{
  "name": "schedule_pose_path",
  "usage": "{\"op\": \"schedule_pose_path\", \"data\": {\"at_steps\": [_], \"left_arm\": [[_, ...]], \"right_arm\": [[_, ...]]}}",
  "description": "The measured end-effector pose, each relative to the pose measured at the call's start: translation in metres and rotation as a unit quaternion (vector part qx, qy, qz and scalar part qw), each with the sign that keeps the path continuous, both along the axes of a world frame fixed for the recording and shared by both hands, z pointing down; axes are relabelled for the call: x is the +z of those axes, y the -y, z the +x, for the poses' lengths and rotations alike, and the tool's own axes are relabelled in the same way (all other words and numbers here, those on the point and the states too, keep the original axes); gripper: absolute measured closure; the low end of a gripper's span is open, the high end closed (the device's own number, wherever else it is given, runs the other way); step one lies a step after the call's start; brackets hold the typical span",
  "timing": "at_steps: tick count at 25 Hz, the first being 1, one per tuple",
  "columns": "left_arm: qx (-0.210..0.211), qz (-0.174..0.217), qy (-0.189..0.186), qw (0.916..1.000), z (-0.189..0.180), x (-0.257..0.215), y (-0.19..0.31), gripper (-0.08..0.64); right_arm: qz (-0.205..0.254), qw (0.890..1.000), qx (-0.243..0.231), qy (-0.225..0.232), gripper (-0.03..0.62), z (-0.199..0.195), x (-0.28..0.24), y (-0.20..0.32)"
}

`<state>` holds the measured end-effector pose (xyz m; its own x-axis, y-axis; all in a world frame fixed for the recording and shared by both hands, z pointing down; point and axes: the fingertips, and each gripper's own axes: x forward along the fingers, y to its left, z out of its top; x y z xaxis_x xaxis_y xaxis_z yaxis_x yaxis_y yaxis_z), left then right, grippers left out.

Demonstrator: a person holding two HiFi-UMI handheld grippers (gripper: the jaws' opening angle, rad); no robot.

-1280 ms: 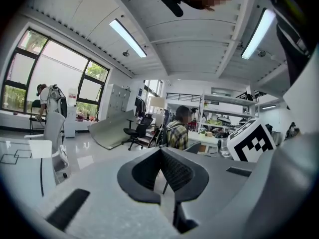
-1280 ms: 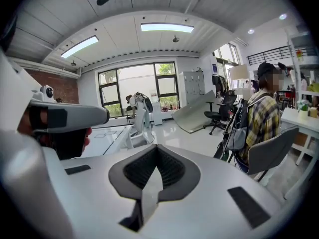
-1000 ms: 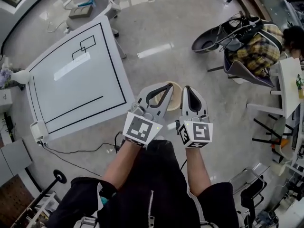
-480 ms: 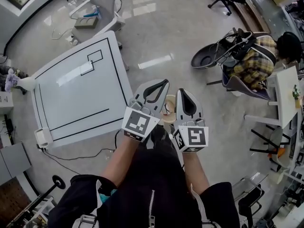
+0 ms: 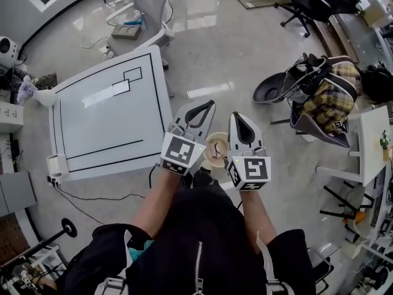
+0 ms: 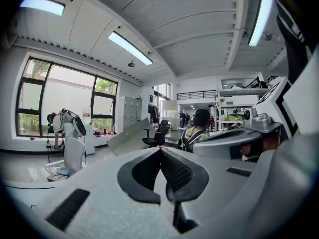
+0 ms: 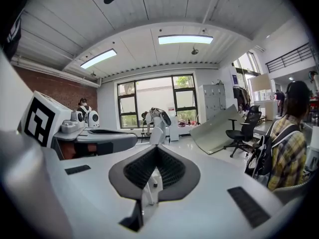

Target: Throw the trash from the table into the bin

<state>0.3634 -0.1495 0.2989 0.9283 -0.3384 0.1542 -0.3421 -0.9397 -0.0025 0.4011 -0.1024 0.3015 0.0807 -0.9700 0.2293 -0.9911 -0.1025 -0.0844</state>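
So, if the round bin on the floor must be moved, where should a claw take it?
Take the bin by its rim, coming from above, one jaw inside and one outside. It stands upright with its mouth open upward, and its round wall looks too wide to span.

The head camera sits above the person and looks steeply down. It takes in the left tool (image 5: pixel 212 103) and the right tool (image 5: pixel 236 114) close below, the white worktop (image 5: pixel 104 121) to the left and the floor (image 5: pixel 209 42) all round. Each tool's camera rides just behind its own jaws, very near them, and faces almost level across the room. The left gripper view has the right tool at its right edge, and the right gripper view has the left tool at its left. Both share the windows (image 6: pixel 65 101), the black office chair (image 6: pixel 158 132) and the person in a plaid shirt (image 6: pixel 197 131), whom the head view also catches at its right.
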Motion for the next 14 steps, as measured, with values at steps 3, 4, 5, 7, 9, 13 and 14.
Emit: {"op": "schedule_pose_path", "data": {"at_steps": [3,4,5,7,9,13,14], "left_arm": [[-0.015,-0.007,0.007,0.9998,-0.004,0.006,0.003,0.554],[-0.019,-0.009,0.008,0.9997,-0.006,0.008,0.003,0.553],[-0.024,-0.009,0.009,0.9996,-0.008,0.008,0.004,0.554],[-0.034,-0.01,0.008,0.9994,-0.013,0.007,0.007,0.554],[-0.041,-0.011,0.007,0.9991,-0.017,0.007,0.008,0.554],[-0.048,-0.013,0.007,0.9987,-0.022,0.009,0.005,0.554],[-0.049,-0.014,0.007,0.9987,-0.023,0.01,0.005,0.554]], "right_arm": [[0.002,1.0,-0.012,0.004,0.583,-0.002,0.0,0.003],[0.002,1.0,-0.017,0.004,0.583,-0.003,0.001,0.004],[0.002,1.0,-0.022,0.004,0.583,-0.005,0.001,0.005],[0.003,0.999,-0.032,0.004,0.583,-0.011,0.001,0.007],[0.004,0.999,-0.038,0.006,0.583,-0.015,0.0,0.008],[0.003,0.999,-0.043,0.006,0.583,-0.02,0.001,0.006],[0.003,0.999,-0.044,0.006,0.583,-0.022,0.002,0.006]]}}
